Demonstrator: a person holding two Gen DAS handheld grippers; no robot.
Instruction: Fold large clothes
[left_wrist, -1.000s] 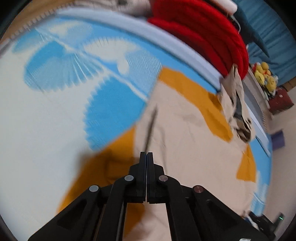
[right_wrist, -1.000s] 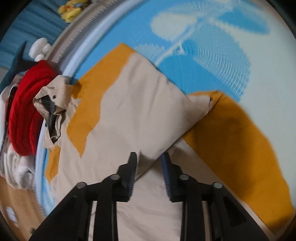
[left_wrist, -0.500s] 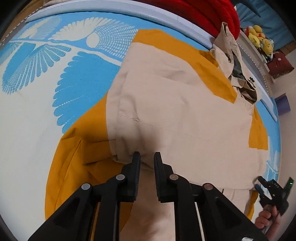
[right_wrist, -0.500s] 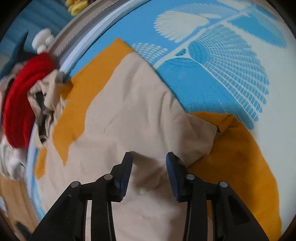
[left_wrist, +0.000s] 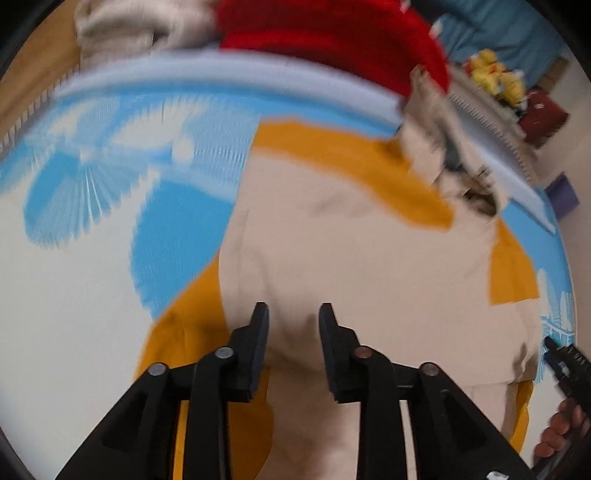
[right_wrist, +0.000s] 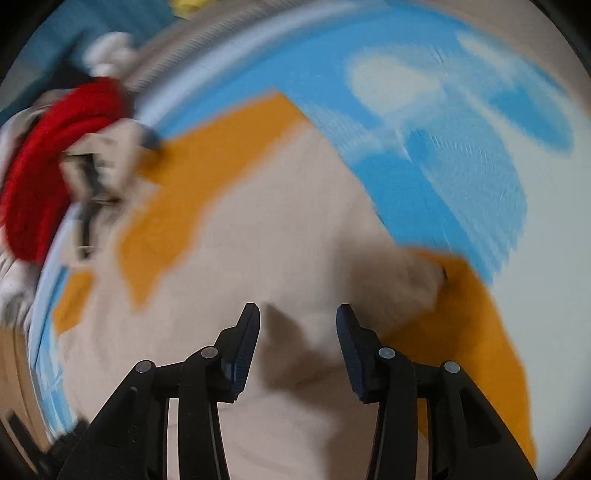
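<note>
Beige garment (left_wrist: 369, 266) flat on bed (left_wrist: 66, 295) — long axis seemingly diagonal, blurred.

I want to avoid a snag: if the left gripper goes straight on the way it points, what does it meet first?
Probably the beige garment, lying just beyond the left gripper; its jaws are opening with nothing clamped. Blur makes depth uncertain.
</note>
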